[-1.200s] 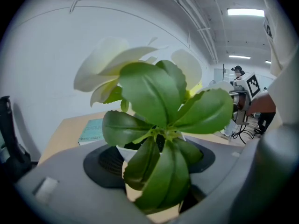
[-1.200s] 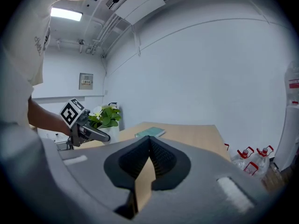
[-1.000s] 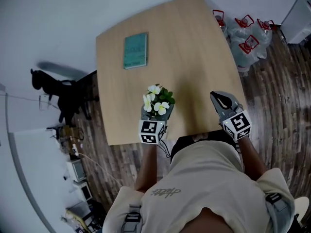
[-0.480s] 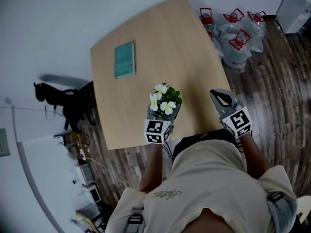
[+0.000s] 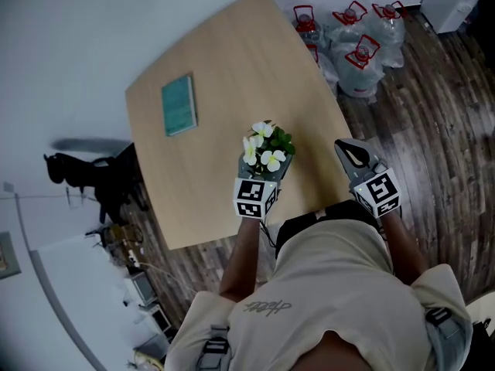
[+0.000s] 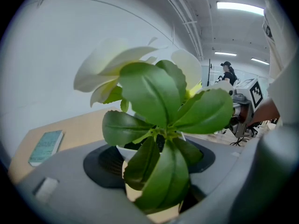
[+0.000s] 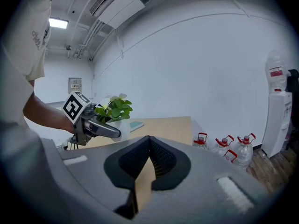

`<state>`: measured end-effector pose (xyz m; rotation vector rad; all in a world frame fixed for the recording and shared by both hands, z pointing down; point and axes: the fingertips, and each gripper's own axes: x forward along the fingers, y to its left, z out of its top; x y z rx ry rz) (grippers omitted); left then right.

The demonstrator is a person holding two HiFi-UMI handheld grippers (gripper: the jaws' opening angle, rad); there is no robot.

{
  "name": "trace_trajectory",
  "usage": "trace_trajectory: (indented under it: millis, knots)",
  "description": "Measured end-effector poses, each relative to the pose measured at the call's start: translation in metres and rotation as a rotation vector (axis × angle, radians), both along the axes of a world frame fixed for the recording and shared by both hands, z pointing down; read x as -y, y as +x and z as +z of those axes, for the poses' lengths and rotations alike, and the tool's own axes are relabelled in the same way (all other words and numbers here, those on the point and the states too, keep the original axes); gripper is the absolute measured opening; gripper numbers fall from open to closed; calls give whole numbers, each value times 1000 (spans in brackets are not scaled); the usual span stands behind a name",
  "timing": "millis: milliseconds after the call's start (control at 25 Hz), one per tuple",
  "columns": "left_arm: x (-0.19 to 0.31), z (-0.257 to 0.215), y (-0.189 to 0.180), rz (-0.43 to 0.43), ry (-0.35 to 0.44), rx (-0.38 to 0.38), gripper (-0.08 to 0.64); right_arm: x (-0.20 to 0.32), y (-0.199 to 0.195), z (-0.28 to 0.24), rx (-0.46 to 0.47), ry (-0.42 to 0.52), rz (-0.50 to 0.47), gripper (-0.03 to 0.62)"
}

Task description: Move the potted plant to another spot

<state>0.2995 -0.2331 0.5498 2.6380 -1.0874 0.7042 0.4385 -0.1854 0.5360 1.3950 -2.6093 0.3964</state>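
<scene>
Left gripper point(image 5: 266, 173) is clamped on the potted plant point(image 5: 267, 147), a small white pot with green leaves and white flowers. The dark pads press the pot from both sides.

I think the plant hangs just over the near part of the light wooden table point(image 5: 224, 68). It stands upright. Its long line runs up and down, with the pot at the bottom and the flowers on top.

To do this step well, I should squeeze the same all the way. I should move slowly, not tip the pot, and set it down flat on a bare part of the table. That spot should be away from the thin teal book point(image 5: 178, 104) near the far left side.

Right gripper point(image 5: 347, 154) has its jaws together with nothing in them. It hovers off to the right of the plant. Clear water bottles with red handles point(image 5: 357, 46) sit on the floor past the table.
</scene>
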Motion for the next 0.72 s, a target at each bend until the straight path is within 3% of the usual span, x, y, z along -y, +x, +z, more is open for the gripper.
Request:
trace_trajectory:
  millis: [360, 720]
  knots:
    - [28, 39, 55, 95, -14, 15, 357, -6, 45, 16, -14, -50, 66, 2]
    - [46, 78, 84, 137, -35, 36, 357, -1, 69, 25, 41, -97, 132, 2]
